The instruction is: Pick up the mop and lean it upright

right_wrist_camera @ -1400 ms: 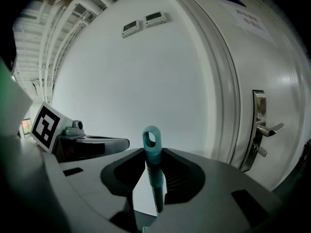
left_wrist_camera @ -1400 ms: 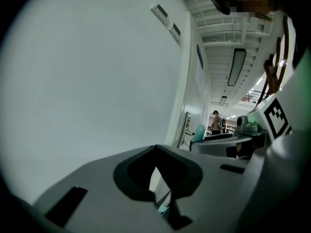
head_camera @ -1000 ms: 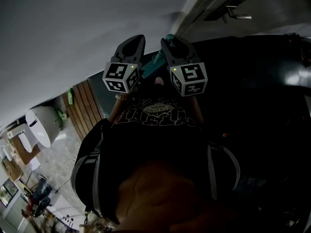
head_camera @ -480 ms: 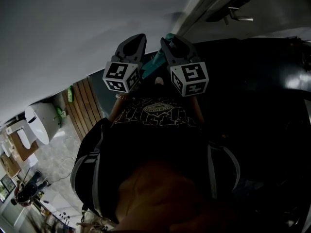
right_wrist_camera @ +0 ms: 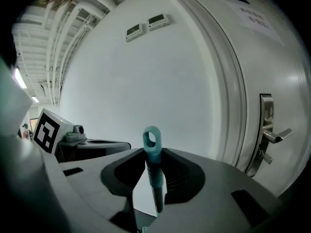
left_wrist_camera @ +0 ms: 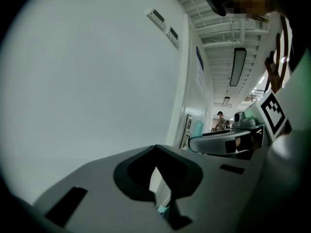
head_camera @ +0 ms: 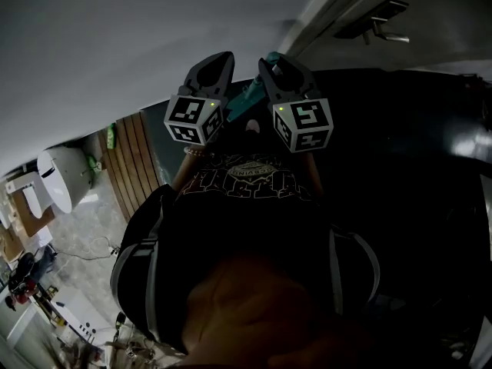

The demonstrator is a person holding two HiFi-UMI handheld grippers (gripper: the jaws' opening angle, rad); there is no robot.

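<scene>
- Close before the white wall [right_wrist_camera: 160, 76], the mop handle [right_wrist_camera: 151, 152] stands between the jaws of the right gripper [right_wrist_camera: 154, 178]. They are clamped on its teal grip just below the hanging loop.
- The handle's long axis runs out along the line of those jaws, loop end foremost and pointing at the wall. The mop head shows in no view.
- The left gripper [left_wrist_camera: 156, 186] rides just beside the right one. Its jaws are drawn together to a narrow slit, with a teal sliver at their root; whether they pinch the handle is unclear.
- The door [right_wrist_camera: 284, 67] with its lever [right_wrist_camera: 270, 136] lies to the right of the loop end.
- Judgement: the right gripper bears the mop. Leaning it calls for tipping the loop end onto bare wall, left of the door frame.
</scene>
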